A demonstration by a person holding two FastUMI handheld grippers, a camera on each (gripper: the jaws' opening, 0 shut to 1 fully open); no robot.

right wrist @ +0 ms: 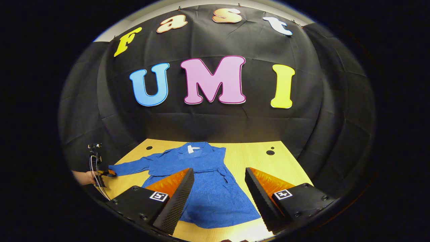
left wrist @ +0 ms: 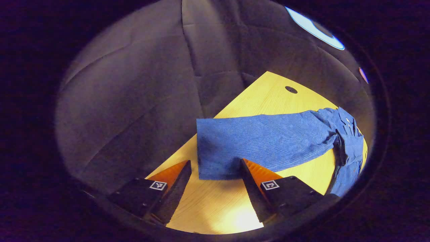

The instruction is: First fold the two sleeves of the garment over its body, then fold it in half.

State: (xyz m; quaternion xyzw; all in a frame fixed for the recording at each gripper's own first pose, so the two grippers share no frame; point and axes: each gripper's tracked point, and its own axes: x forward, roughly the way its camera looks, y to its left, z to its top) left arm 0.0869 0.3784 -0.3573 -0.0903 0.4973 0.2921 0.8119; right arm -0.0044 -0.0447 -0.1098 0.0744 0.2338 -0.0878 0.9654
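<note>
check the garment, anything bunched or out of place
One thing stands out: in the right gripper view the garment shows only one sleeve spread, out to the left gripper. The other lies crumpled across the body. The table looks ordinary.

The setting is a staged recording booth, not a living space. Black cloth hangs as a backdrop across the upper and middle frame of the right gripper view, creased and pinned at its top edge. A light wooden table with round cable holes occupies the lower centre. A lamp glows at upper right in the left gripper view.
</note>
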